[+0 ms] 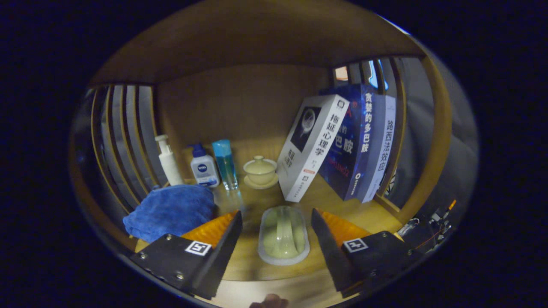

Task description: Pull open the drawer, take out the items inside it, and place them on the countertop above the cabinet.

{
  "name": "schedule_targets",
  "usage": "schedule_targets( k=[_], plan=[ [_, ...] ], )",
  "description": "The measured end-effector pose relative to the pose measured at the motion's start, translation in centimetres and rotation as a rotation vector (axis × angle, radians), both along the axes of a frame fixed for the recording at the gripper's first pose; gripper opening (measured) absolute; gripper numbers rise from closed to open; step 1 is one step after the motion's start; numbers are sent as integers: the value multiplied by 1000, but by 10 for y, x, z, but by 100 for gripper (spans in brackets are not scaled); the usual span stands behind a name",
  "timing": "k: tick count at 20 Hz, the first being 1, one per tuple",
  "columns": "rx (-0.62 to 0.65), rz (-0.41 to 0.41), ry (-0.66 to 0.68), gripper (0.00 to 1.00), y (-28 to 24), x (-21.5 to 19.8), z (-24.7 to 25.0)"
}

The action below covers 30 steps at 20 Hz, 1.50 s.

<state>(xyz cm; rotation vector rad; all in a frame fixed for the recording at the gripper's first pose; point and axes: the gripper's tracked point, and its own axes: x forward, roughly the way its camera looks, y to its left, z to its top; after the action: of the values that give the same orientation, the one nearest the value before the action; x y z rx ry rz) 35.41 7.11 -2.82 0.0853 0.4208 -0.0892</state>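
Between our claw's (276, 231) spread fingers, touching neither, lies a pale oblong dish (284, 234) with a rounded ridge along its middle, flat on the wooden table (325, 201). We judge it glazed, slippery and breakable, best pinched across that ridge. Left of the claw sits a soft blue towel (171, 209); beyond it stand a white pump bottle (168, 160), a labelled pump bottle (204, 167) and a blue bottle (225, 163). Straight ahead is a lidded cup (260, 170); right of it, leaning books (338, 147).
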Motion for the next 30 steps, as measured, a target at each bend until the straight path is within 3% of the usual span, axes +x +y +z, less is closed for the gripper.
schedule_targets(
  k=[4, 15, 30],
  plan=[
    [11, -14, -104, 98, -6, -14, 34],
    [-96, -84, -261, 98, -32, -107, 95],
    [-80, -84, -343, 97, -15, -230, 47]
  ],
)
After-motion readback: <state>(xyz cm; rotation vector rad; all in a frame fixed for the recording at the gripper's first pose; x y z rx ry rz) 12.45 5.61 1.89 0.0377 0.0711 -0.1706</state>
